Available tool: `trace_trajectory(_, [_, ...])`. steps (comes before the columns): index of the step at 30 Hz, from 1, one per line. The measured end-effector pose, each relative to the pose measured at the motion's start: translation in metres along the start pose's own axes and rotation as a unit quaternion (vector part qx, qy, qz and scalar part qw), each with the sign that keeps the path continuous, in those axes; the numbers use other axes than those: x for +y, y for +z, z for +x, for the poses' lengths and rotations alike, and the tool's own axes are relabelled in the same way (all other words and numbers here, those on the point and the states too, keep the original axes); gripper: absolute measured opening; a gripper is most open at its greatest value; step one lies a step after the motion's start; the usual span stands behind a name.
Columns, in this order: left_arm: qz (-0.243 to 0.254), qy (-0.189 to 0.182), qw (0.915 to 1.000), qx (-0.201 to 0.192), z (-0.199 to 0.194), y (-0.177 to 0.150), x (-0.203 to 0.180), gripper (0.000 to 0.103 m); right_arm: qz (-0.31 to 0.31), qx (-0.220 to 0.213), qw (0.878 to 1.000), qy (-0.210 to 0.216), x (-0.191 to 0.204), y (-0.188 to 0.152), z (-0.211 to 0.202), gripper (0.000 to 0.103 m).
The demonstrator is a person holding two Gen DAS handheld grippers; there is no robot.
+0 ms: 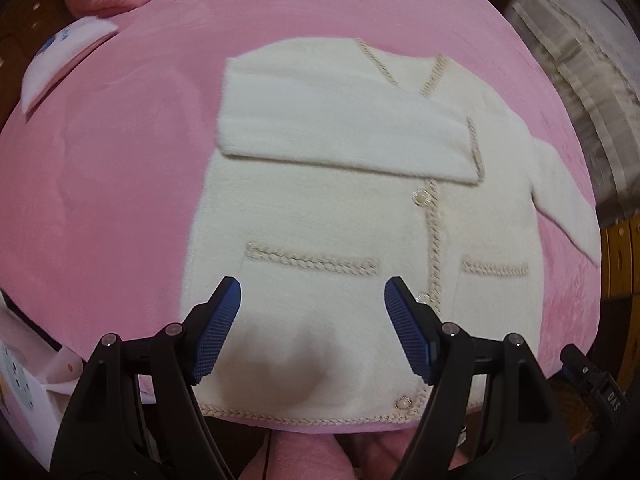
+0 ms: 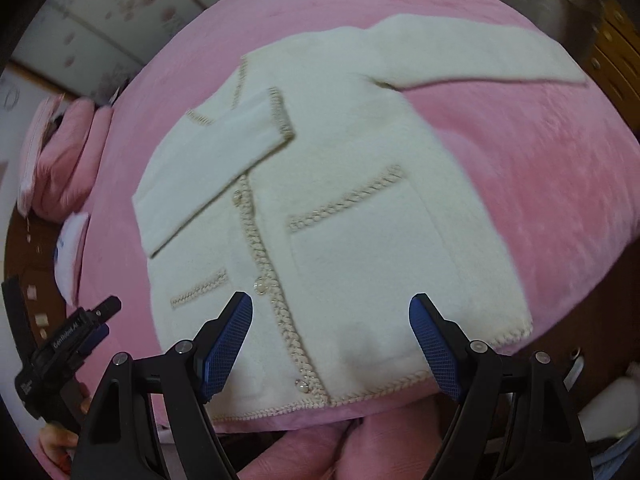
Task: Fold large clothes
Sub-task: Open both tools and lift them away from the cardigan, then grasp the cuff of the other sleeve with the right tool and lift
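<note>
Cream knitted cardigan with braided beige trim (image 1: 340, 216) lay flat, buttoned, on pink bed cover (image 1: 120, 184) | done: one sleeve (image 1: 344, 128) folded across chest | left: other sleeve (image 2: 480, 56), body folds | left gripper (image 1: 312, 332) and right gripper (image 2: 332, 344): fingers spread, empty, above hem

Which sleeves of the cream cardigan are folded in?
One only: folded sleeve lies across the cream knit cardigan's chest; the other sleeve is still spread on the pink blanket.
</note>
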State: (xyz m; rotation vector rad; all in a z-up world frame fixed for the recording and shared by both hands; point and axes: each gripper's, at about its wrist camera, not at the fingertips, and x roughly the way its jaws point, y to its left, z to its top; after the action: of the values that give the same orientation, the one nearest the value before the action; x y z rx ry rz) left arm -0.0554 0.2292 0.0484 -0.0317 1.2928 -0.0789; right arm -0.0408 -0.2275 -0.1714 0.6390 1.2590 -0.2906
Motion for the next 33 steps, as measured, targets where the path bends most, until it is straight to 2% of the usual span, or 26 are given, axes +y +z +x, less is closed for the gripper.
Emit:
trace_trajectory(3, [0.023, -0.014, 0.9996, -0.002, -0.004, 0.000, -0.028, 0.072, 0.034, -0.003, 0.999, 0.012, -0.034, 0.003, -0.005, 0.082])
trace_trajectory(7, [0.039, -0.007, 0.9992, -0.011, -0.001, 0.004, -0.081, 0.072, 0.075, -0.007, 0.997, 0.032, -0.083, 0.027, -0.008, 0.082])
trace_trajectory(13, [0.007, -0.002, 0.9999, -0.015, 0.008, 0.002, -0.174, 0.072, 0.107, 0.018, 0.993, 0.036, -0.170, 0.099, -0.009, 0.082])
trace_trajectory(16, [0.024, 0.013, 0.9996, 0.001, 0.018, -0.005, -0.226, 0.072, 0.141, 0.016, 0.989, 0.046, -0.225, 0.144, -0.010, 0.082])
trace_trajectory(21, [0.051, 0.056, 0.9964, 0.037, 0.034, -0.017, -0.289, 0.073, 0.199, 0.005, 0.979, 0.044, -0.307, 0.196, 0.000, 0.082])
trace_trajectory(26, [0.063, 0.090, 0.9912, 0.073, 0.045, -0.026, -0.316, 0.073, 0.254, -0.029, 0.967, 0.017, -0.387, 0.244, 0.019, 0.082])
trace_trajectory(33, [0.001, 0.113, 0.9863, 0.120, 0.066, -0.014, -0.306, 0.073, 0.314, -0.051, 0.948, 0.026, -0.461, 0.291, 0.050, 0.078])
